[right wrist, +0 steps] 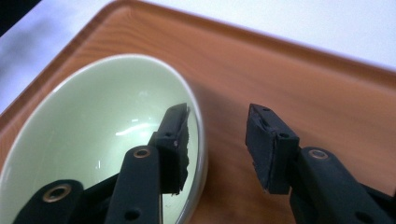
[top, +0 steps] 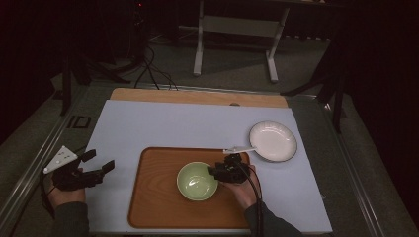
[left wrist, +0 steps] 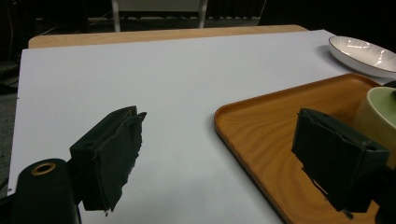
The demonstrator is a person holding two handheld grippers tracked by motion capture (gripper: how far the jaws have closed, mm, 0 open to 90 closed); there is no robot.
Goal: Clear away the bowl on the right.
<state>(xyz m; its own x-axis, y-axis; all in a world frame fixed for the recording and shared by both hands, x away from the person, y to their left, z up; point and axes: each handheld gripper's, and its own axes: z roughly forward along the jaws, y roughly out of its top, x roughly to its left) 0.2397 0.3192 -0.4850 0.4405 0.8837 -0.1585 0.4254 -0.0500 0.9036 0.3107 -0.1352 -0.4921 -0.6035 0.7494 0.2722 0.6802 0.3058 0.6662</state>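
Observation:
A pale green bowl [top: 197, 181] stands on a wooden tray [top: 158, 197] in the middle of the table. My right gripper [top: 213, 172] is open at the bowl's right rim. In the right gripper view, one jaw sits inside the bowl [right wrist: 93, 130] and the other hangs outside over the tray [right wrist: 317, 79], with my right gripper [right wrist: 217, 144] astride the rim and a gap still showing. My left gripper [top: 100, 160] is open over the white mat, left of the tray. In the left gripper view, nothing lies between the jaws of my left gripper [left wrist: 219, 158]; the tray [left wrist: 271, 126] and bowl [left wrist: 380, 112] are to its right.
An empty white plate [top: 272, 141] sits on the white mat [top: 173, 123] just beyond the tray's far right corner and appears again as plate [left wrist: 359, 53]. A strip of bare wooden tabletop [top: 197, 96] runs along the back. Table legs and cables stand on the floor behind.

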